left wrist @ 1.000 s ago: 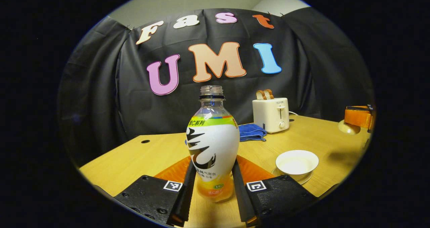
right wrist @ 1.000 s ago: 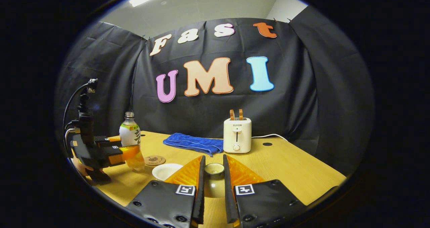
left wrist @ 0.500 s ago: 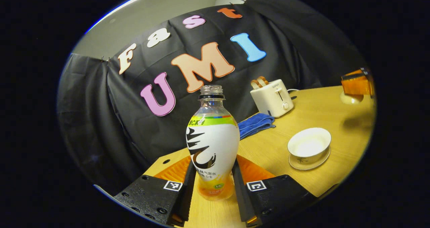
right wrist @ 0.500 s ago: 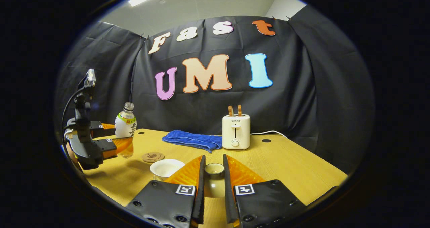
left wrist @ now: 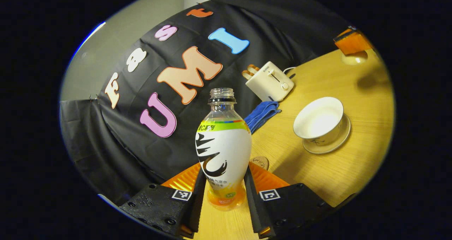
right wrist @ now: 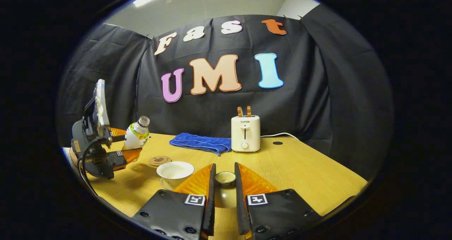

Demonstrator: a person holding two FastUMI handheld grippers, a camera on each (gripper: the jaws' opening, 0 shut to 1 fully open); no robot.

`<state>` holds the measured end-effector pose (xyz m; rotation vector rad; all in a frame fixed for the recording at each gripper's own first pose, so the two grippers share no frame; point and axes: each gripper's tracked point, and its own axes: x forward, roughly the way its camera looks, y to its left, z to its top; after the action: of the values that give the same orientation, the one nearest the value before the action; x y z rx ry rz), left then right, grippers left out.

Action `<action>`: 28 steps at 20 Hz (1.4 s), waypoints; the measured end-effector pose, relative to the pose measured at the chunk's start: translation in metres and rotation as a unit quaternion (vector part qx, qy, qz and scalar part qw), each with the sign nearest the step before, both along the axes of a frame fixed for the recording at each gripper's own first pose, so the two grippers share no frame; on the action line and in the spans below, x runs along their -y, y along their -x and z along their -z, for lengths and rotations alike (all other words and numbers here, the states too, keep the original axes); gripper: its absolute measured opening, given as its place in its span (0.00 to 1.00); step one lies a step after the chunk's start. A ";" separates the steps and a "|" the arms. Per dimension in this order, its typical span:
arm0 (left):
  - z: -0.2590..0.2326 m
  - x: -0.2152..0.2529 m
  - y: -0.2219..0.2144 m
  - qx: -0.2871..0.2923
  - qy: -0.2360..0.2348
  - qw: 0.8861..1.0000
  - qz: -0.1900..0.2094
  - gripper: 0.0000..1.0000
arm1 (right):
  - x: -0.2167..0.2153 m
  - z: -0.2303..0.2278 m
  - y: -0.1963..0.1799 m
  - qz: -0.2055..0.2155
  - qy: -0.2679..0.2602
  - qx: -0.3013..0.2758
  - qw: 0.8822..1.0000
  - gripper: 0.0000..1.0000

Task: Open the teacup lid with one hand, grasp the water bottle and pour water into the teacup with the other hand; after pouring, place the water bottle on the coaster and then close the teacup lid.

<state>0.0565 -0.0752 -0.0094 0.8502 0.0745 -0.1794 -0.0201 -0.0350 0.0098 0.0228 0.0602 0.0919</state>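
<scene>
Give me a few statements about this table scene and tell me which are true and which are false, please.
1. The clear plastic water bottle with the white label has no cap on. True.
2. The white ceramic teacup is covered by its lid. False: it stands open on its saucer, and the right gripper holds the white round lid between its jaws.
3. The left gripper grips the bottle low on its body. True.
4. The bottle stands on the round brown coaster. False: it is tilted above the wooden table.
5. The blue cloth lies beside the cream toaster. True.
</scene>
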 end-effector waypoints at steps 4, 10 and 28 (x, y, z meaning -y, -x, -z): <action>0.001 -0.003 -0.003 0.011 -0.091 0.996 0.008 0.54 | 0.008 0.003 0.000 0.005 -0.011 -0.003 1.000 0.29; 0.002 -0.004 0.003 0.017 -0.180 0.983 0.021 0.54 | 0.010 0.005 0.001 0.007 -0.015 -0.004 1.000 0.29; 0.008 0.006 -0.002 0.004 -0.402 0.912 0.078 0.54 | 0.008 0.008 0.004 -0.002 -0.011 -0.010 1.000 0.28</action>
<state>0.0586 -0.0808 -0.0172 1.6864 0.0715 -0.3038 -0.0238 -0.0433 0.0016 0.0446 0.0784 0.0970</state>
